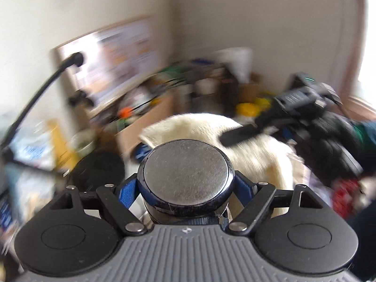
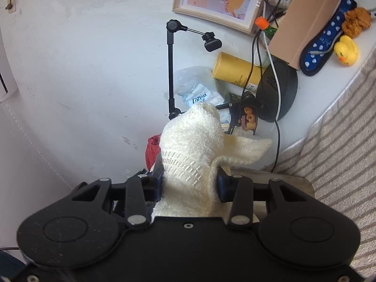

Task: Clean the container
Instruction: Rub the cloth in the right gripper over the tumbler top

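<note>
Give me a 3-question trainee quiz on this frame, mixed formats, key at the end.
1. True or false: the left gripper is clamped on a dark container whose metal end faces the camera.
2. What does the right gripper hold? A) a yellow duck B) a cream towel C) a cardboard box
3. Fill in: in the right wrist view, the yellow rubber duck sits beside a blue ______-dotted item.

Key
1. True; the blue pads press both its sides.
2. B; the cream towel is bunched between the fingers.
3. White.
</note>
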Demonstrator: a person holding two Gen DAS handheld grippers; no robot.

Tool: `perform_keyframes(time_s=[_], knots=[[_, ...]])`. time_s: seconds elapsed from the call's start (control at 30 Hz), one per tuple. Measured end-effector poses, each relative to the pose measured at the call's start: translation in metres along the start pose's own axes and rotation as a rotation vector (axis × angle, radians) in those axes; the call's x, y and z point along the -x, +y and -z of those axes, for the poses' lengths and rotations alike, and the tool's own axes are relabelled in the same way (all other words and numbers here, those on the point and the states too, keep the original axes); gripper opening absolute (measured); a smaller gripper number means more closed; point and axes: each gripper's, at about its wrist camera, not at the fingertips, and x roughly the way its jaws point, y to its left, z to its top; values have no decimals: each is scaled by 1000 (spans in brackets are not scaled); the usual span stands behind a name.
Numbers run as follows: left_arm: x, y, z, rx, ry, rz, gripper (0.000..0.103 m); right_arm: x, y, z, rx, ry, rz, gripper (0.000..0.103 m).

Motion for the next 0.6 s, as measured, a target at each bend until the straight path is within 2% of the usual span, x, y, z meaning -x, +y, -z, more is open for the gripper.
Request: perform_keyframes(time_s=[0.07, 0.17, 0.47, 0.6], knots=[[0, 10, 1, -10, -13, 44, 82, 1, 4, -2, 8, -1, -11, 41], [-3, 3, -1, -35, -10, 48, 82, 0, 14, -3, 36, -6, -22, 41], [-1, -13, 6, -8, -27, -54, 83, -2, 15, 2, 28, -18, -21, 41], [1, -16, 7, 4, -31, -77, 83, -4, 11, 3, 19, -16, -7, 41]])
